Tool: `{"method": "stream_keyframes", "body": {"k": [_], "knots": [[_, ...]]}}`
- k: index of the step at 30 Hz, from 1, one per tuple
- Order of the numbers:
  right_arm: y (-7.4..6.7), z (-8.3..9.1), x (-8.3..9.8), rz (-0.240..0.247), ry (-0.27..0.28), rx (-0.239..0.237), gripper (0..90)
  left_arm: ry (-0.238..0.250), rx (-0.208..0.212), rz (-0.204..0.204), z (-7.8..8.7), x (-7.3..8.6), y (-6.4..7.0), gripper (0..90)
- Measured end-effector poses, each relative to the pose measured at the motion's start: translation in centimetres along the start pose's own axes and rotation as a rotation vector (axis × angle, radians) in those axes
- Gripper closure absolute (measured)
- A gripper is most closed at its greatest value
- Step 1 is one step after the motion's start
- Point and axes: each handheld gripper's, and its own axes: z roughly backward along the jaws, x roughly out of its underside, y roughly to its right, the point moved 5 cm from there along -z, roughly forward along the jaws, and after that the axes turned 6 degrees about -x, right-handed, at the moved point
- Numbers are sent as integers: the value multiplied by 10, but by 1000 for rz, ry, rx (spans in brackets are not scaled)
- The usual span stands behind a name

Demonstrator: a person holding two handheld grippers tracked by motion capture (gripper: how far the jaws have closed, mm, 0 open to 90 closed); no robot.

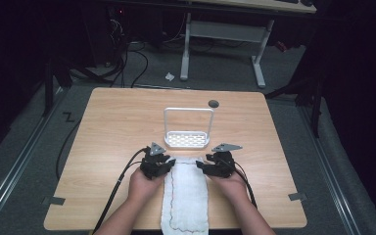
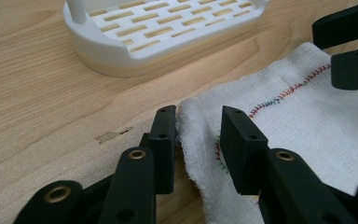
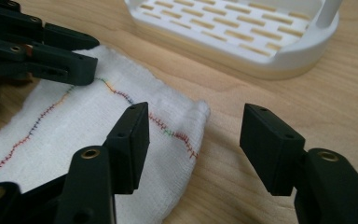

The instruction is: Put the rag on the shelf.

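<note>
A: What do we have on the table [image 1: 103, 127]?

B: We see a pale wood-grain tabletop, square with rounded corners. A white woven cloth [image 1: 186, 196], soft and slightly fuzzy, lies in a long strip that runs from the near edge toward the middle. A thin line of multicoloured stitching follows its border.

A: And beyond it?

B: Just past the cloth's far end stands a white plastic rack [image 1: 187, 139], an oval slotted base with a tall, thin rectangular frame rising from it. A small dark disc [image 1: 214, 104] lies farther back.

A: Where are our grippers?

B: The left gripper [image 2: 198, 133] sits at the cloth's far left corner, its black blocky jaws either side of the raised edge; we cannot tell whether they pinch it yet. The right gripper [image 3: 193, 144] is at the far right corner, jaws spread wide, one over the cloth, one over bare wood.

A: Room to move?

B: Bare wood stretches left and right of the cloth; the rack sits near, straight ahead.
</note>
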Motion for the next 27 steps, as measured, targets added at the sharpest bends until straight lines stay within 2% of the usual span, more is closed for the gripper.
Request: {"method": "stream_keyframes", "body": {"k": [3,8,9,11,13,15,20,27], "knots": [[0,-4,4,6,-27,-1,379,-2,1,-8,0,1,3,718],[-2,-8,4,16,-28,-3,366,-4,7,7,0,1,3,749],[-3,-8,5,15,-32,-1,414,-4,8,7,0,1,3,752],[-3,-8,5,22,-32,5,436,-5,13,6,0,1,3,755],[-5,-7,6,30,-28,16,525,-6,19,10,0,1,4,779],[-5,-7,6,37,-27,15,544,-7,20,10,1,1,4,781],[-8,-8,7,63,-29,2,659,-8,30,10,1,2,4,783],[-10,-9,8,64,-31,-19,781,-8,39,3,2,3,5,785]]}}
